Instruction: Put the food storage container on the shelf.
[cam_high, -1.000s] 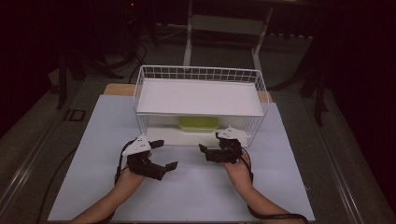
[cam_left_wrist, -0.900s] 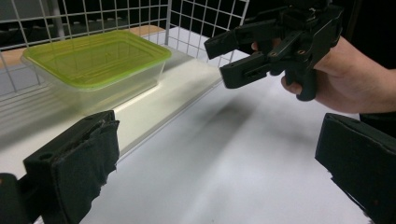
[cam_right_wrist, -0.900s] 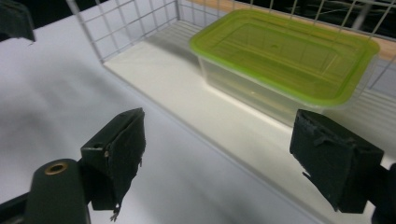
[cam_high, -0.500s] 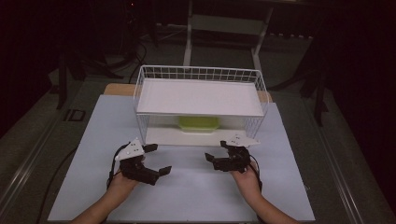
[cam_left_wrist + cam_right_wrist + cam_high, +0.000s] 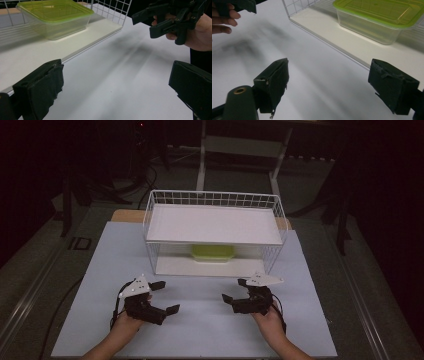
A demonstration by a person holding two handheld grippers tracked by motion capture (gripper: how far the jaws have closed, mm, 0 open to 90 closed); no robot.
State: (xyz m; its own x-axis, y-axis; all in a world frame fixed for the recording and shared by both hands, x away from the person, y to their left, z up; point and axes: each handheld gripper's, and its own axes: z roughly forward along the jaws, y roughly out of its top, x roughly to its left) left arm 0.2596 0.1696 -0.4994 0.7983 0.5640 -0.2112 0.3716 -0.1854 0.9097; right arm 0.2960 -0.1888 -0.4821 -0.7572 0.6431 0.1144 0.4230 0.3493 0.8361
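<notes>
A clear plastic container with a green lid (image 5: 213,252) sits on the lower board of a white wire rack (image 5: 215,199), under its top shelf. Both of my grippers hover over the pale table in front of the rack, apart from it. My left gripper (image 5: 166,297) is open and empty, as is my right gripper (image 5: 234,290); their jaws point toward each other. In the left gripper view the container (image 5: 53,18) lies far left beyond the open gripper (image 5: 116,87), with the other gripper (image 5: 172,18) at top right. The right gripper view has the container (image 5: 377,18) beyond the open gripper (image 5: 332,85).
The rack's lower board (image 5: 175,266) juts a little toward me. A pale sheet (image 5: 200,330) covers the table between the rack and the front edge. Dark floor, cables and a metal frame (image 5: 240,145) lie beyond the table.
Both grippers have drawn back from the rack toward the person, the right one also drifting slightly right. Both stay open and empty. The container has not moved.
</notes>
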